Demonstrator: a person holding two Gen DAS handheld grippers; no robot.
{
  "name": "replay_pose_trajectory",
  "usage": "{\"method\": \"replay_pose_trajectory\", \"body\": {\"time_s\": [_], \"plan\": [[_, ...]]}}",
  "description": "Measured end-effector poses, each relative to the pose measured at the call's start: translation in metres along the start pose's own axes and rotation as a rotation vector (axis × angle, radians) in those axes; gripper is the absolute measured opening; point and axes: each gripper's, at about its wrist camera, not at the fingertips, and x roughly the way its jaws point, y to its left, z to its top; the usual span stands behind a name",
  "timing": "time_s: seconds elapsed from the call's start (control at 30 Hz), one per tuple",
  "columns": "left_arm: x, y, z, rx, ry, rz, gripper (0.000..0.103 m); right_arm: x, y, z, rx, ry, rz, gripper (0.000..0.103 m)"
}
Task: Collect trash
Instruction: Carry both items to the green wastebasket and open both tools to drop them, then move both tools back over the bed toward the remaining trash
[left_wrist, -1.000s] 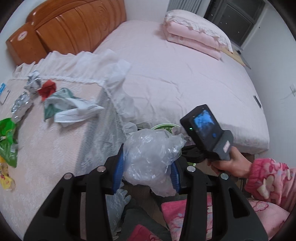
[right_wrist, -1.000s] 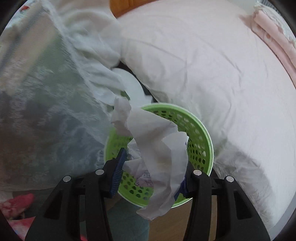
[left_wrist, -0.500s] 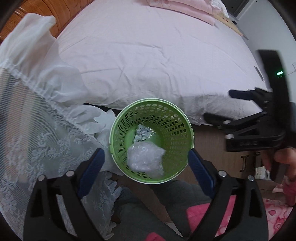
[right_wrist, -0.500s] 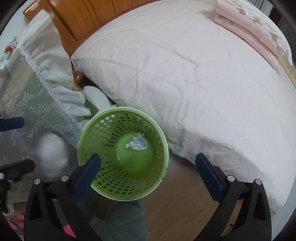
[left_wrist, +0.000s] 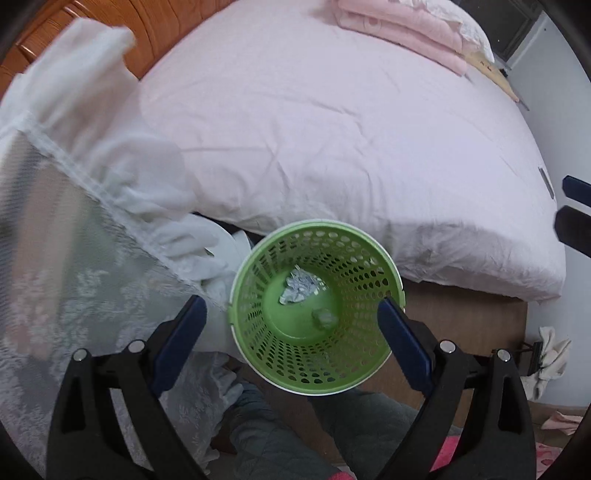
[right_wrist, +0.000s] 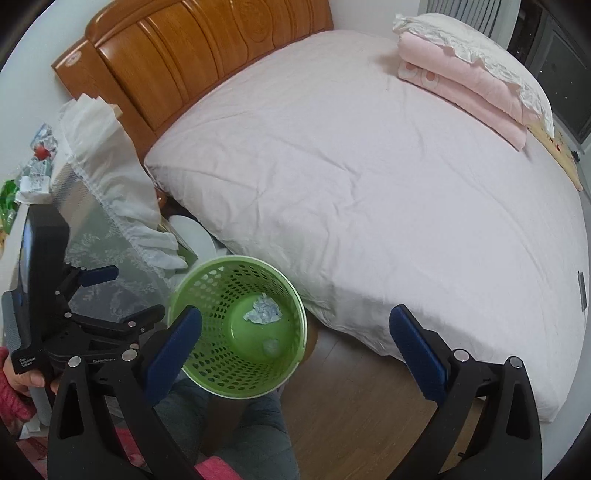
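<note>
A green perforated basket (left_wrist: 369, 266) stands on the floor between the bed and the lace-covered table. At its bottom lie a crumpled white paper (left_wrist: 299, 290) and a small clear plastic wad (left_wrist: 325, 318). My left gripper (left_wrist: 290, 306) hangs open right over the basket's mouth, with nothing between its blue pads. Higher up and to the right of the basket, my right gripper (right_wrist: 295, 315) is open and empty as well. That view shows the basket (right_wrist: 295, 295), the paper (right_wrist: 263, 313), the wad (right_wrist: 271, 345) and the left gripper (right_wrist: 129, 293). More wrappers (right_wrist: 37, 162) lie on the table at far left.
The bed (right_wrist: 369, 184) with its wooden headboard (right_wrist: 184, 55) and folded pink blankets (right_wrist: 461, 85) fills the far side. The lace tablecloth (left_wrist: 74, 277) hangs at the left. The person's knees (left_wrist: 277, 443) sit below the basket, on wooden floor (right_wrist: 351, 406).
Both grippers opened. The left dropped its clear plastic wad and the right its white tissue into the basket. The left came down over the basket; the right rose and drew back.
</note>
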Motion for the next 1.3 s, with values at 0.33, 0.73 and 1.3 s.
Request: {"method": "replay_pose_trajectory", "body": {"time_s": [0.33, 0.73, 1.3], "plan": [[-0.209, 0.093, -0.015, -0.227, -0.353, 0.243, 0.095, -0.093, 0.097, 0.071, -0.208, -0.262, 0.191, 0.101], [-0.263, 0.236, -0.097, -0.573, -0.392, 0.460, 0.095, -0.115, 0.226, 0.099, -0.394, -0.303, 0.371, 0.101], [-0.158, 0.394, -0.117, -0.682, -0.188, 0.402, 0.085, -0.062, 0.360, 0.096, -0.428, -0.130, 0.349, 0.101]]}}
